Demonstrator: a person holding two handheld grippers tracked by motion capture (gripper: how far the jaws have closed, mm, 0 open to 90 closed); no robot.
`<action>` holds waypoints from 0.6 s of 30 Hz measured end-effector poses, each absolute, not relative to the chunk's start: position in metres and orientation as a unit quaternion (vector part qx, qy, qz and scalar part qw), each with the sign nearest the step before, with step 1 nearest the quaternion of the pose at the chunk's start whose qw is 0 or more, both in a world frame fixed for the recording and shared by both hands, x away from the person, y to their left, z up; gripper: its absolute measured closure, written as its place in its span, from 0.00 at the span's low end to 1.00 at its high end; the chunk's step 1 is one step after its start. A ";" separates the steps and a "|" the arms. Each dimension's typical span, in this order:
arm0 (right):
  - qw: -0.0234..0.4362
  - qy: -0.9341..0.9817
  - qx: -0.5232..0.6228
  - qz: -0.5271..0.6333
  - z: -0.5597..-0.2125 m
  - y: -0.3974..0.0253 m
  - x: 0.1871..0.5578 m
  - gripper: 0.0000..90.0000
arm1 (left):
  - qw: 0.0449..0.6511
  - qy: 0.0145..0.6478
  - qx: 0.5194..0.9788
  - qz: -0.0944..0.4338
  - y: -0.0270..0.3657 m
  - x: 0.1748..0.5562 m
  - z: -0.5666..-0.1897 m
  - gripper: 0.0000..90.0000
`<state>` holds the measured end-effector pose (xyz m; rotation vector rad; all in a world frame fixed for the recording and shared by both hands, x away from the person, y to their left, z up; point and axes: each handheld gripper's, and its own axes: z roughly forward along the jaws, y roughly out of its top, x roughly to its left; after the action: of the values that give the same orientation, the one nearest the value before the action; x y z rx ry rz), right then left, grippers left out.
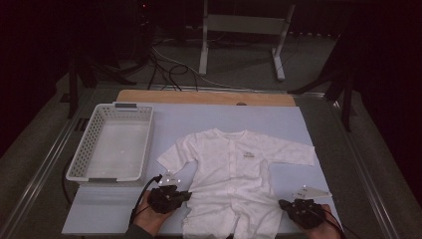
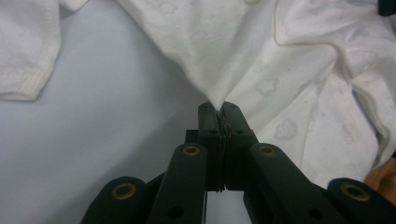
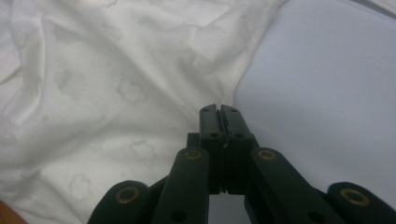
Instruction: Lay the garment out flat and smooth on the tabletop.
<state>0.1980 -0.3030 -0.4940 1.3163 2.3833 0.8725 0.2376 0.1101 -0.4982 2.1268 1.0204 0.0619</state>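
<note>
**Black Grippers, Brass Rivets, Trailing Cables**

Two handheld grippers, left gripper [image 1: 185,195] and right gripper [image 1: 282,203], both matte black and blocky. Flat, narrow jaws with a small screw hole in each, on angled link arms with round brass-coloured rivets at the joints. Small white dots on the housings. A grey three-cornered plate [image 1: 312,191] on top of the right one. A black cable [image 1: 141,196] looping off the left. A dark sleeve cuff [image 1: 138,232] at the left wrist.
</note>
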 end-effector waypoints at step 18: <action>0.129 0.841 0.442 0.284 -0.498 -0.302 0.195 0.99 | 0.385 0.419 0.822 0.012 0.108 0.235 -0.499 0.98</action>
<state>0.1951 -0.3021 -0.4984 1.2854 2.4461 0.8244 0.2354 0.1077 -0.4987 2.0940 1.0667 0.0304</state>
